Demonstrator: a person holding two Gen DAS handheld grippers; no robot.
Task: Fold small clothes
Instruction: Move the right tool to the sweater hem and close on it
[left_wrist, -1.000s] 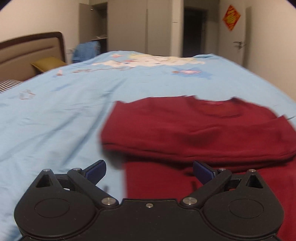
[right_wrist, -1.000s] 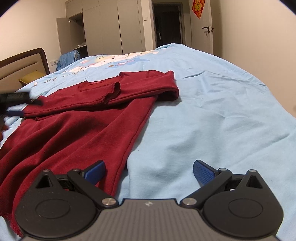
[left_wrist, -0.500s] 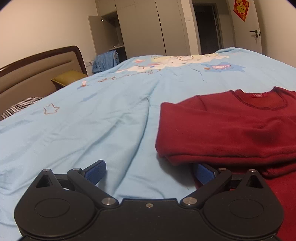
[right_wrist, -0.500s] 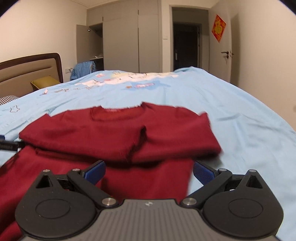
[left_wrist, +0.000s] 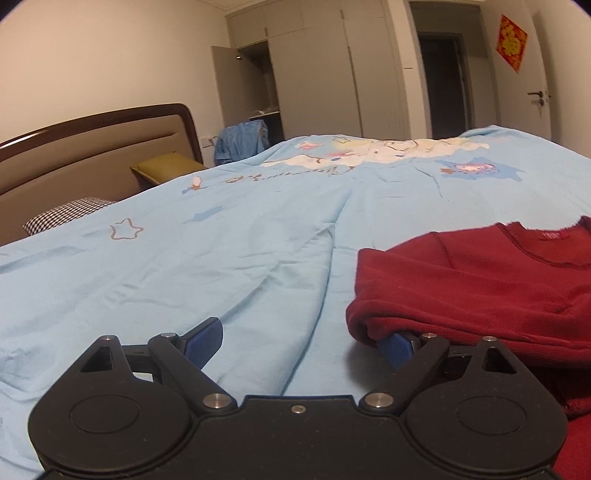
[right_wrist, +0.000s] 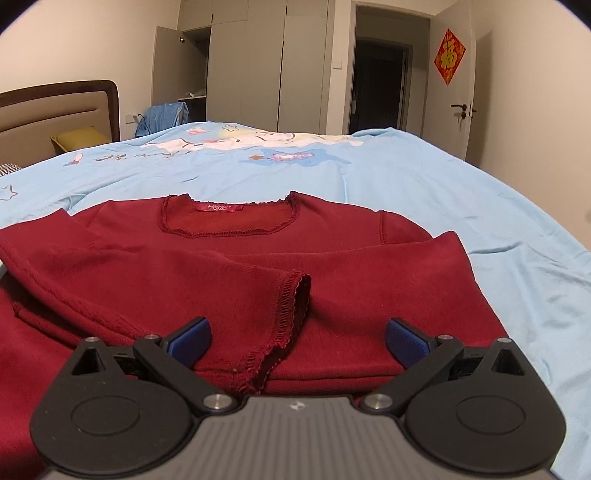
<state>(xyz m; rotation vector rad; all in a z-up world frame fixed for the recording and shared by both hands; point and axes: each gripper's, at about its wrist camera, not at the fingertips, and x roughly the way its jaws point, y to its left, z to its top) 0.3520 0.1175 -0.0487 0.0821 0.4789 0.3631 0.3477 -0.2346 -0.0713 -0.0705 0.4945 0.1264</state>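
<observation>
Now we have the red top (right_wrist: 258, 266) lying flat on the blue bedspread (left_wrist: 221, 258), both sleeves crossed over the chest. Our left gripper (left_wrist: 301, 338) has just been narrowing its jaws, nothing pinched yet, one pad tucked under the folded shoulder edge. Our right gripper (right_wrist: 297, 338) gapes empty over the frilled cuff (right_wrist: 291, 314). The risk, we reckon: snagging only one layer, so the sleeves slide apart.

Both wrist views low over bed (left_wrist: 221, 258), facing wardrobe (right_wrist: 258, 74), sharing red top (right_wrist: 258, 258)
</observation>
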